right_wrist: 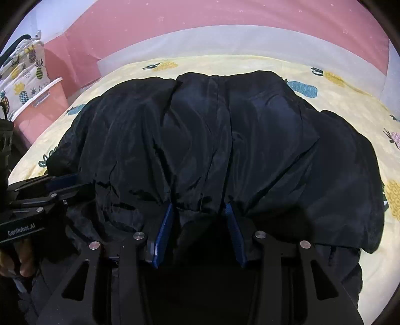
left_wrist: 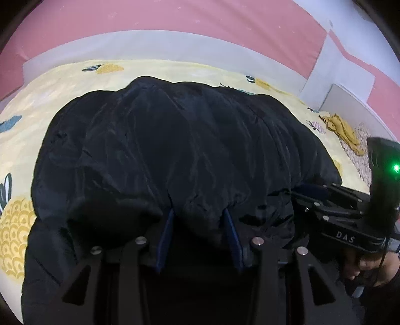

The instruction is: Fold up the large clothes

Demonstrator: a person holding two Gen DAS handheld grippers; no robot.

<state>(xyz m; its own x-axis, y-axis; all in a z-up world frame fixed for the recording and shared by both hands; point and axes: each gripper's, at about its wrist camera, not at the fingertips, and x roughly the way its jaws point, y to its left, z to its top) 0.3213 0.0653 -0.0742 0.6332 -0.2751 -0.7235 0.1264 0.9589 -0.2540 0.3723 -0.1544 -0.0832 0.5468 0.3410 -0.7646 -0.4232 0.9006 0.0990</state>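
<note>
A large black padded jacket (left_wrist: 175,150) lies bunched on a yellow pineapple-print bed sheet (left_wrist: 30,140); it also fills the right wrist view (right_wrist: 225,140). My left gripper (left_wrist: 198,215) has its blue-padded fingers (left_wrist: 167,232) set a hand's width apart, with the jacket's near hem gathered between them. My right gripper (right_wrist: 198,207) holds the near hem the same way, fabric bunched between its blue fingers (right_wrist: 163,230). The right gripper also shows at the right edge of the left wrist view (left_wrist: 310,190), and the left gripper at the left edge of the right wrist view (right_wrist: 62,182). Both sit side by side on the hem.
A mustard-yellow cloth (left_wrist: 345,132) lies on the bed at the far right. A pink headboard (left_wrist: 175,17) runs behind the bed. A pink bin with a pineapple-print cloth (right_wrist: 27,75) stands at the left.
</note>
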